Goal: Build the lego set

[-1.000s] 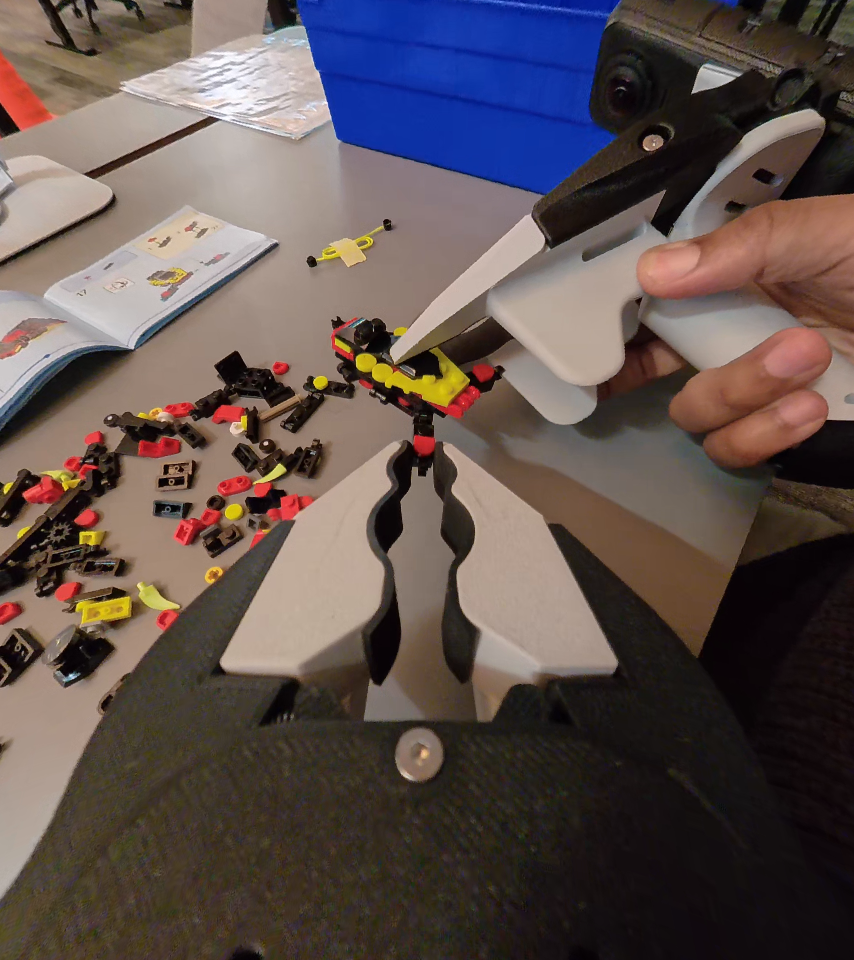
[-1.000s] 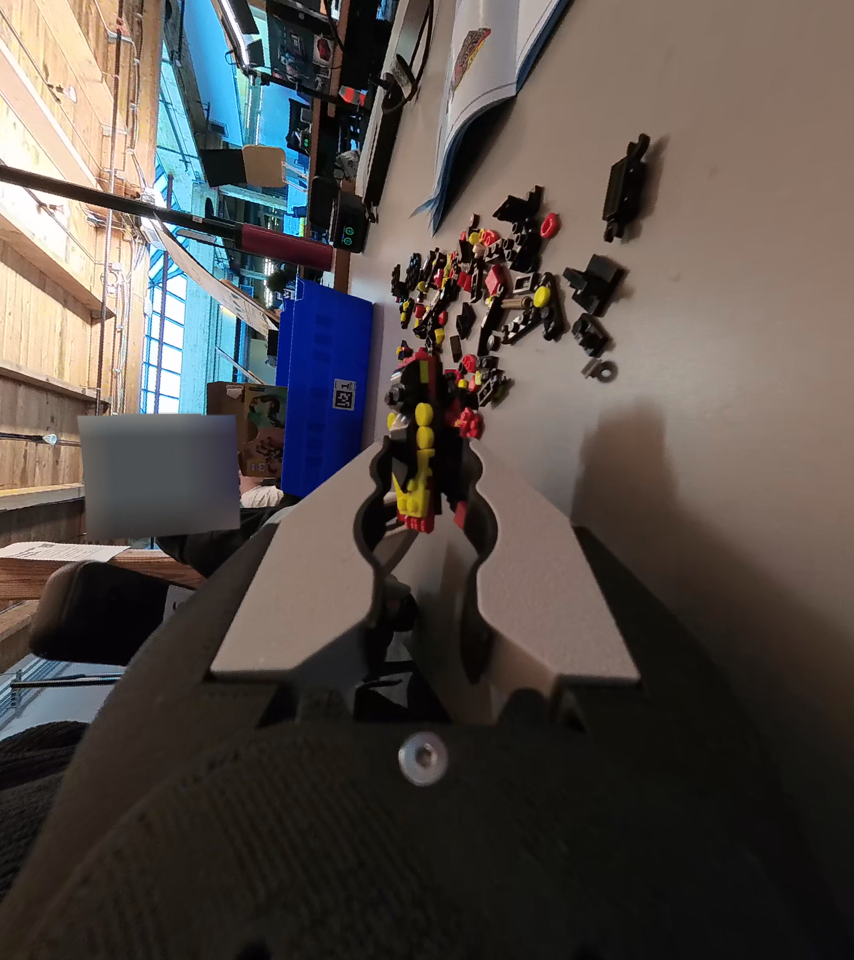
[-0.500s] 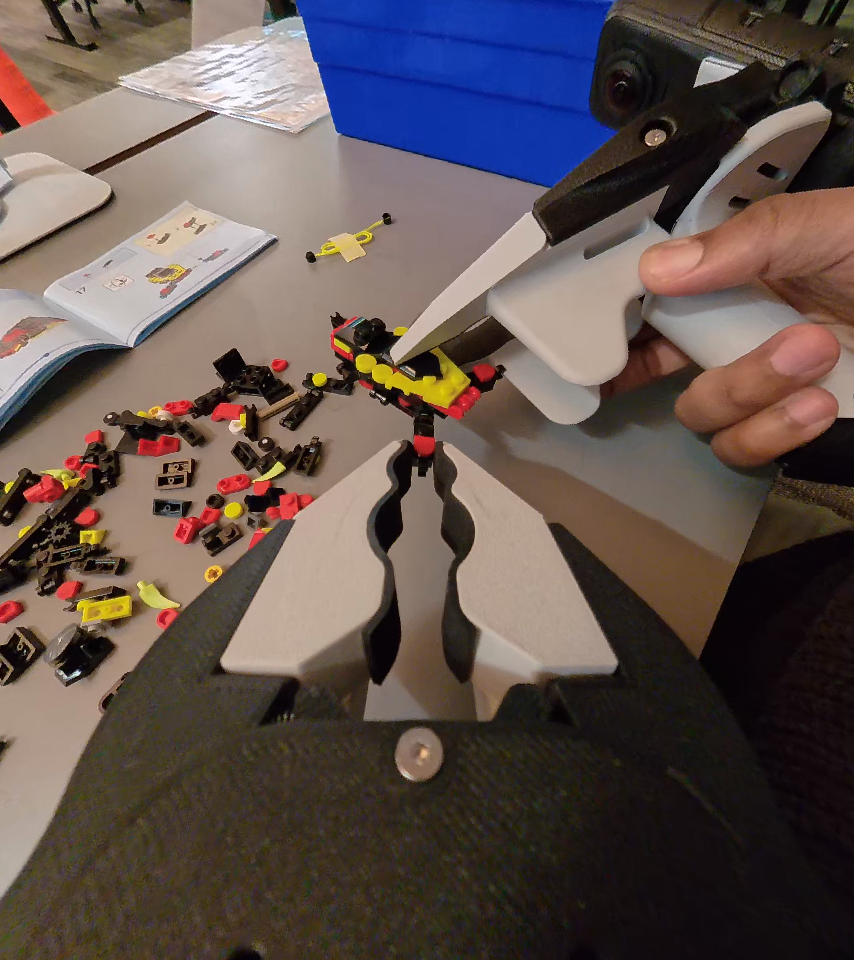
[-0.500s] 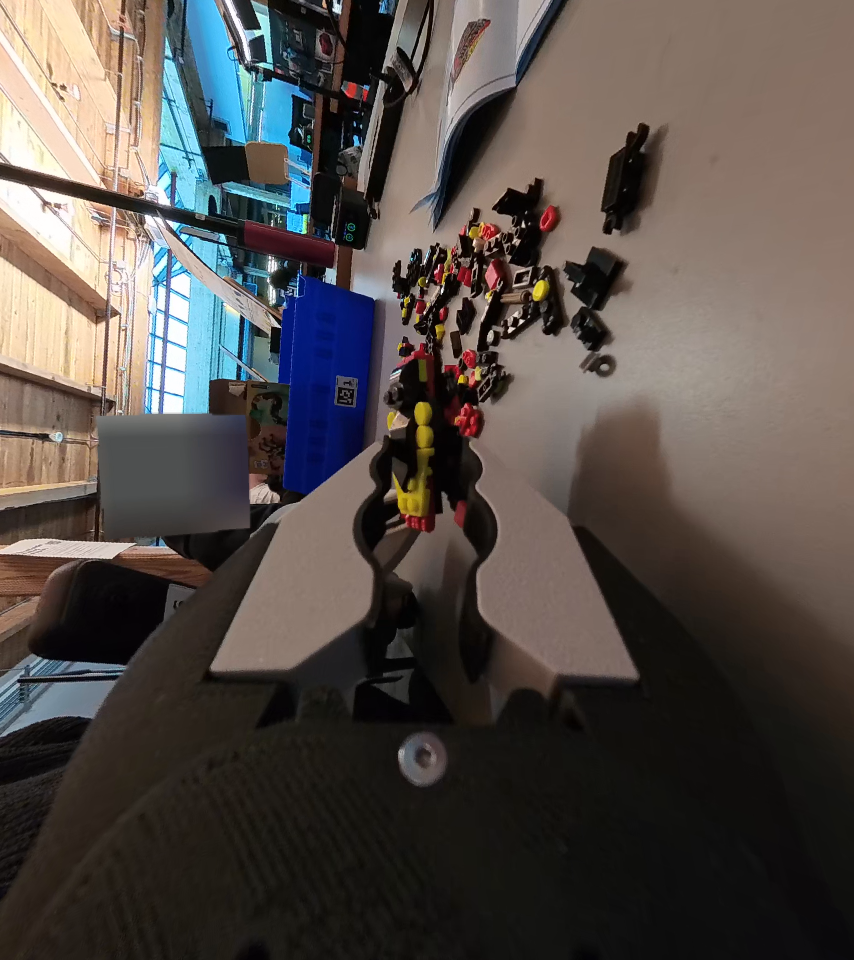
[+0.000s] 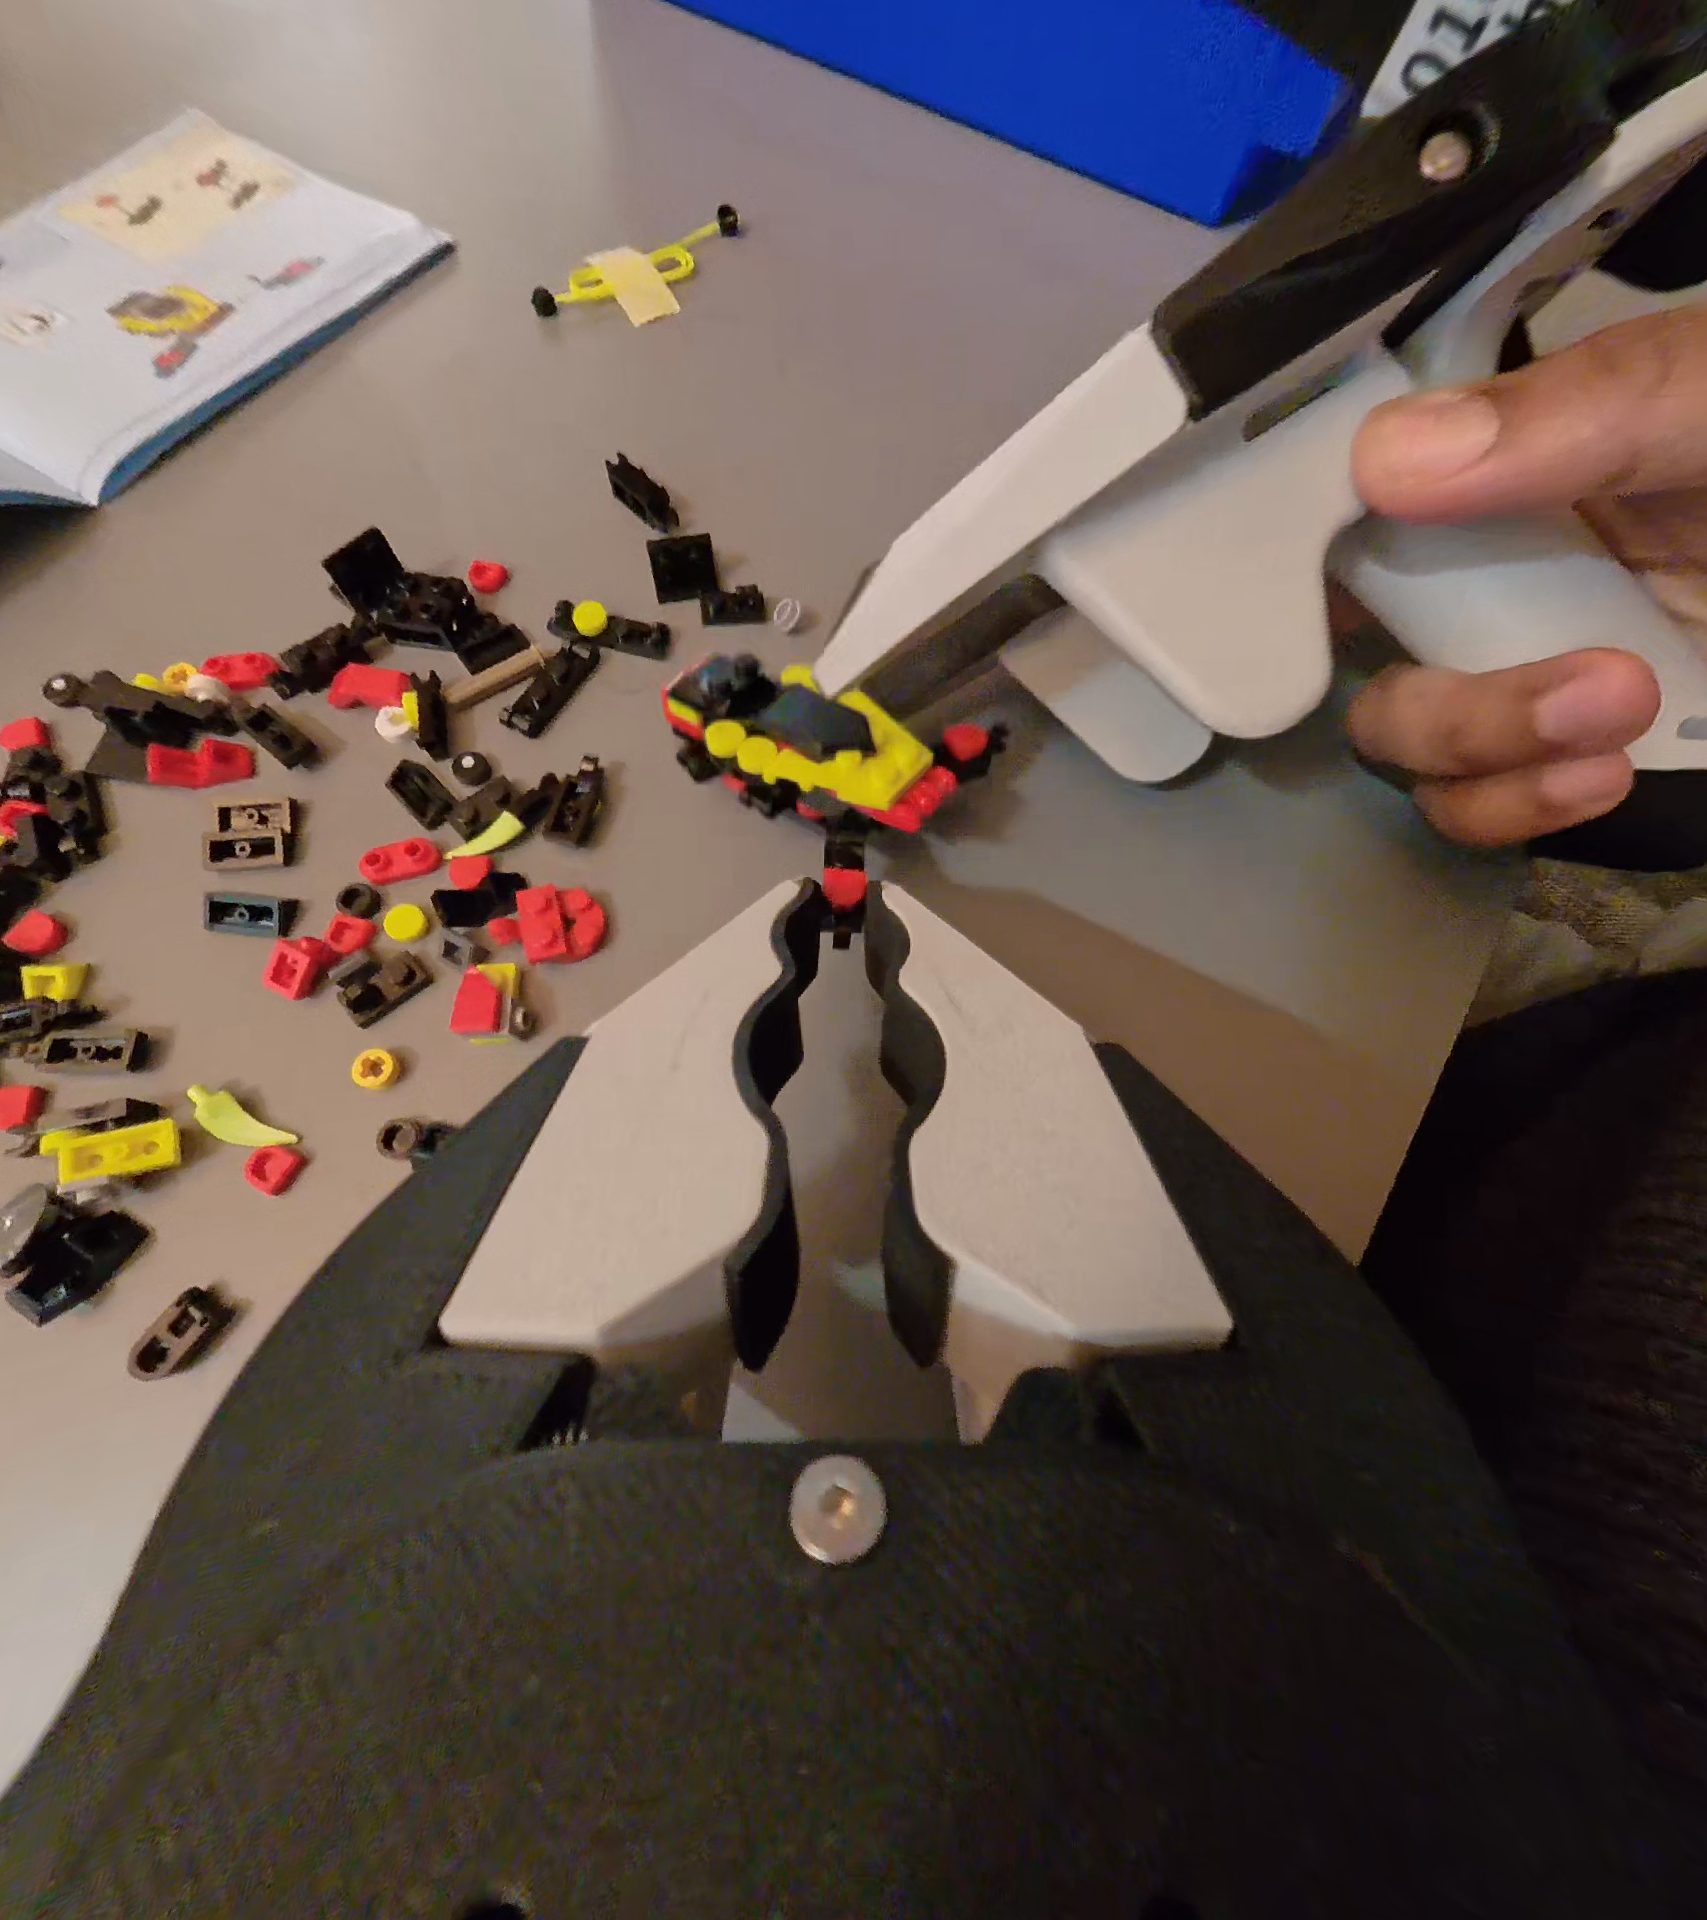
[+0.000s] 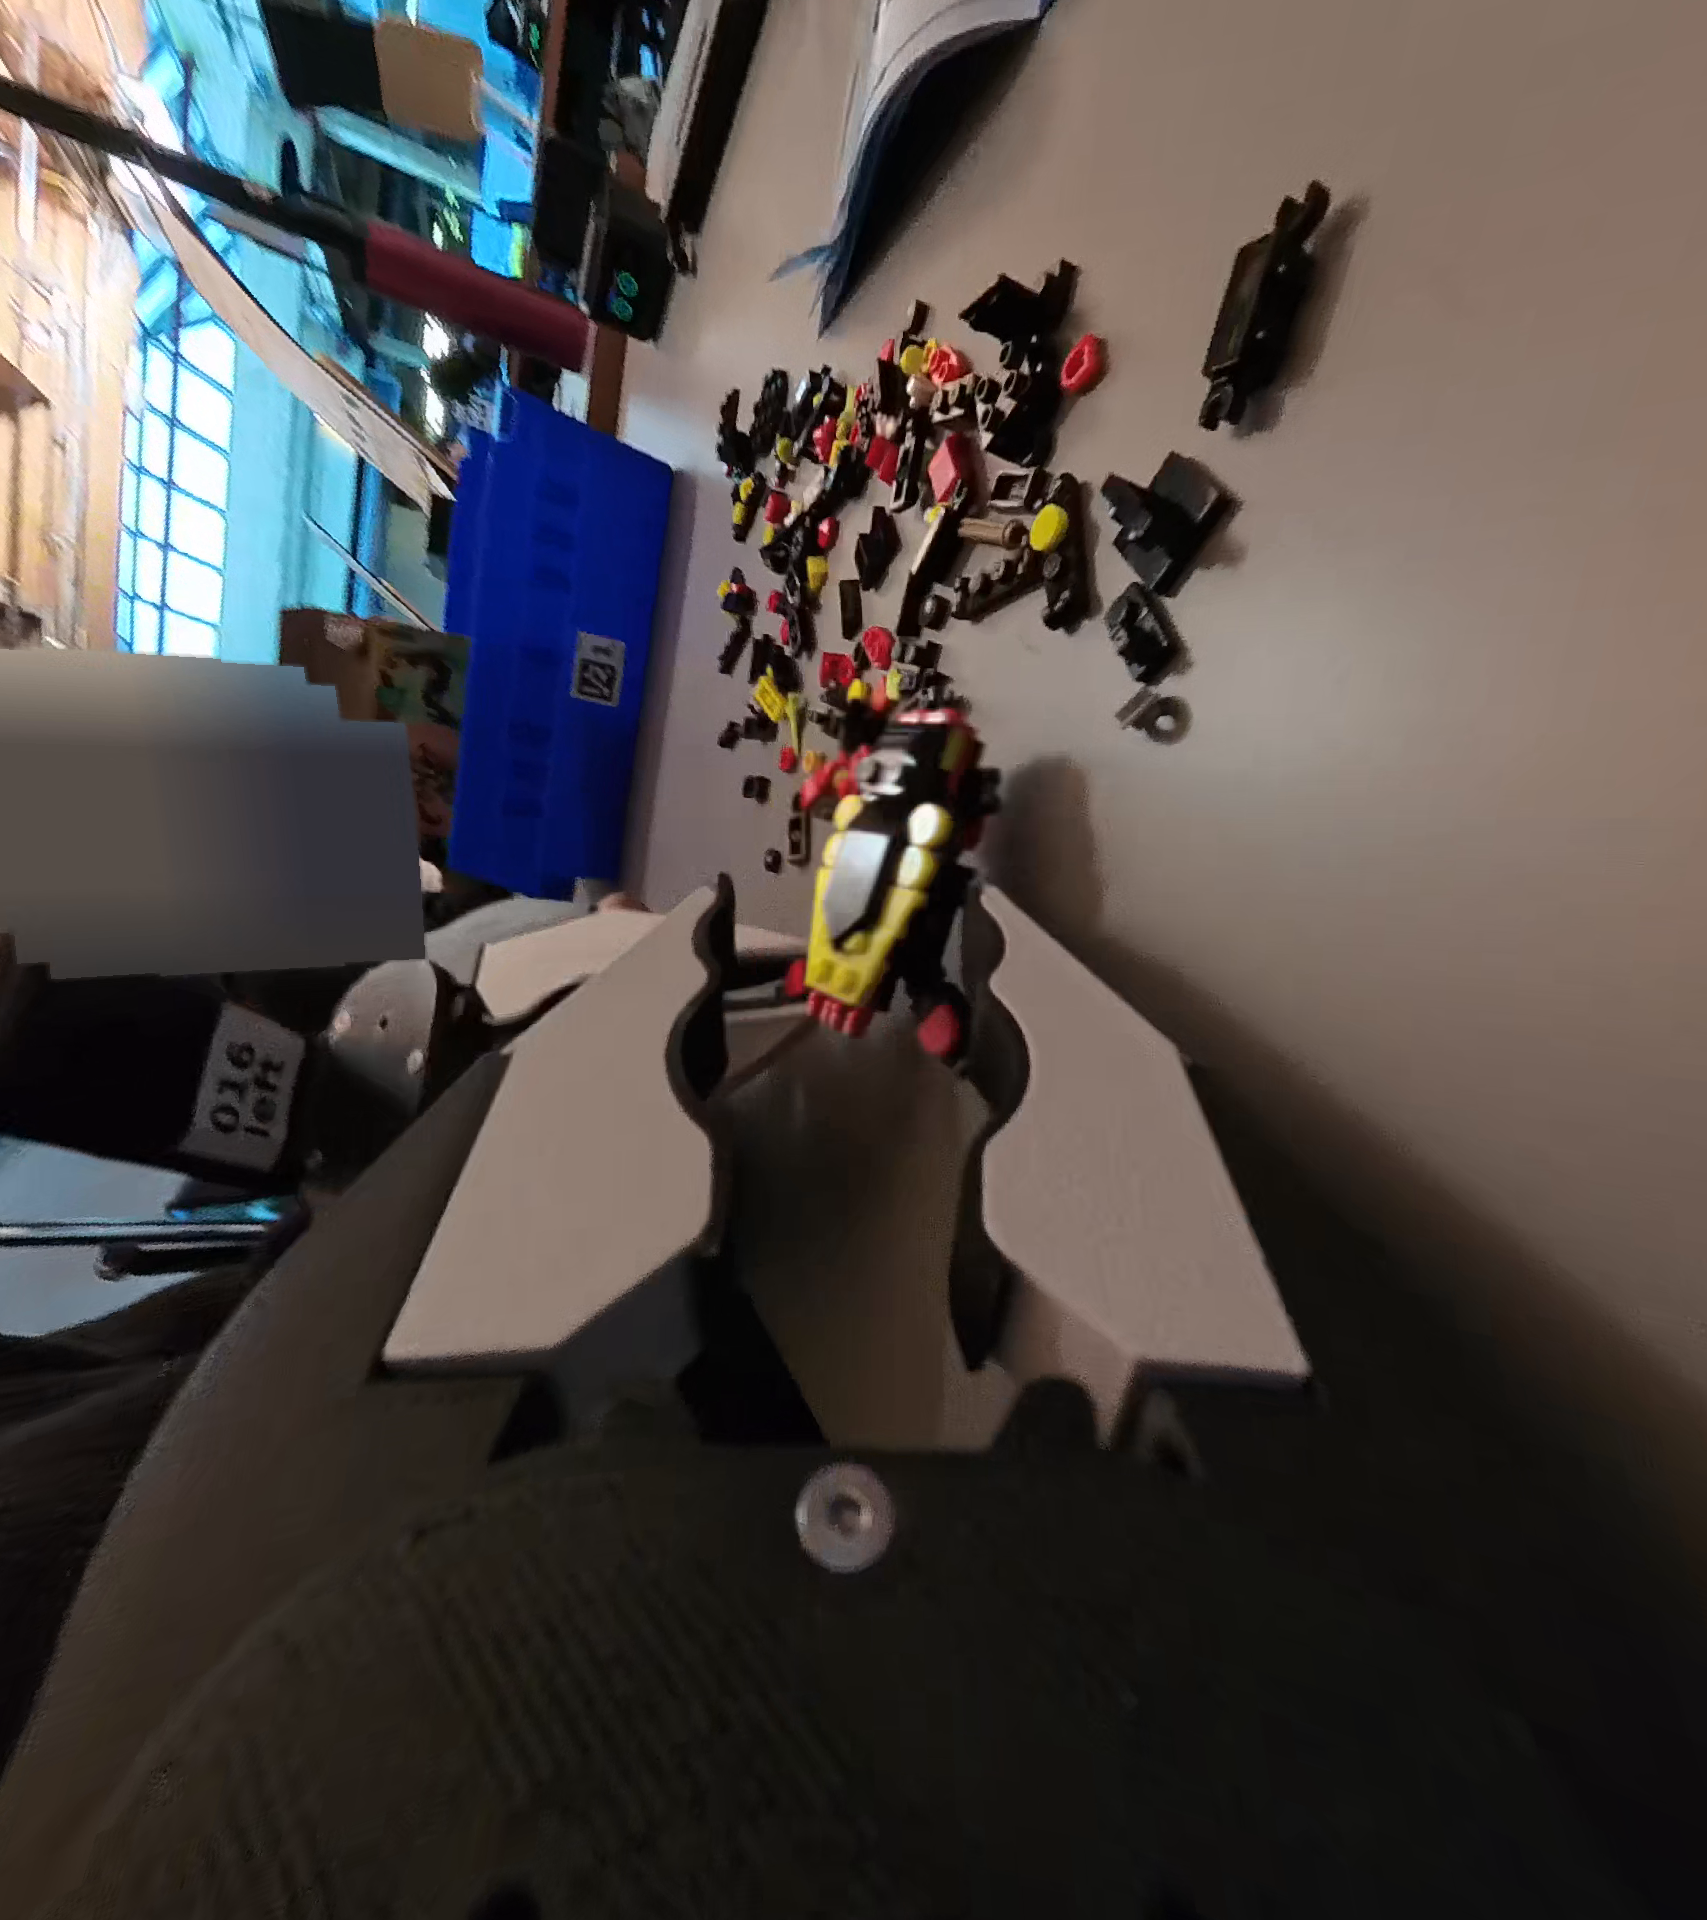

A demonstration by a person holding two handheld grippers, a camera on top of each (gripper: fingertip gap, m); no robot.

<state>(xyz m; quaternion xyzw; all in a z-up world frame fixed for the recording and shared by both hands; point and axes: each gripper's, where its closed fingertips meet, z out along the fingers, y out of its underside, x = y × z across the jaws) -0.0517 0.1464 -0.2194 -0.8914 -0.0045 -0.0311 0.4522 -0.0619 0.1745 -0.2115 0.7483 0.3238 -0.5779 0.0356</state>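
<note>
**Model pinched by a side stub, right jaws spread around it**

The left gripper [image 5: 844, 906] is clamped on a thin red-and-black stub [image 5: 844, 883] sticking out of the near side of the model [image 5: 807, 743], which is kept just above the table [image 5: 932, 364], right of the loose bricks [image 5: 236, 883]. The right gripper [image 6: 844, 914] is spread wide around the model; one fingertip [image 5: 854, 655] rests at its far edge, and a gap shows on the other side. An open booklet [image 5: 132, 312] lies far left, a blue bin [image 5: 1036, 94] beyond.
</note>
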